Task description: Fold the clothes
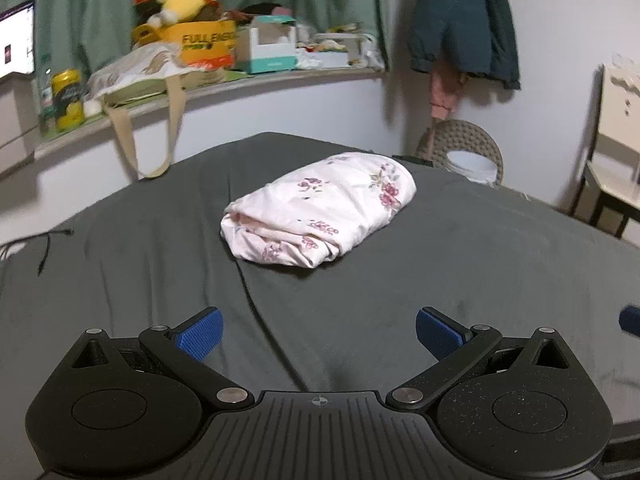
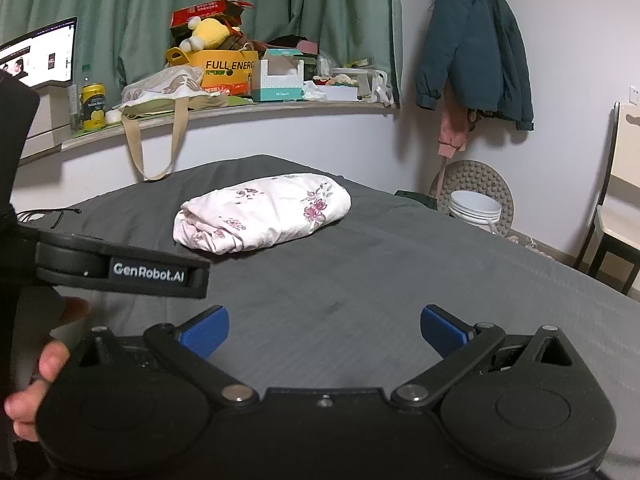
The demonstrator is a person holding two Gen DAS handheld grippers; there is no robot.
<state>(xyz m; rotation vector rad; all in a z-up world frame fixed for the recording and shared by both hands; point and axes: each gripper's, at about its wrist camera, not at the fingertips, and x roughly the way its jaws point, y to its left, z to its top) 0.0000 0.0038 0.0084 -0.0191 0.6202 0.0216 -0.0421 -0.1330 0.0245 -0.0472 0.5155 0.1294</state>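
Both the left gripper (image 1: pixel 319 334) and the right gripper (image 2: pixel 325 332) hang with blue-padded jaws spread wide and empty above the dark grey bedsheet (image 1: pixel 460 280). Well ahead lies the pale pink floral cloth garment (image 1: pixel 318 210), already a compact folded bundle. Any careless pinch of one loose layer could likely drag the folds apart.

Both wrist views low, toward shared bed (image 1: pixel 480 264).
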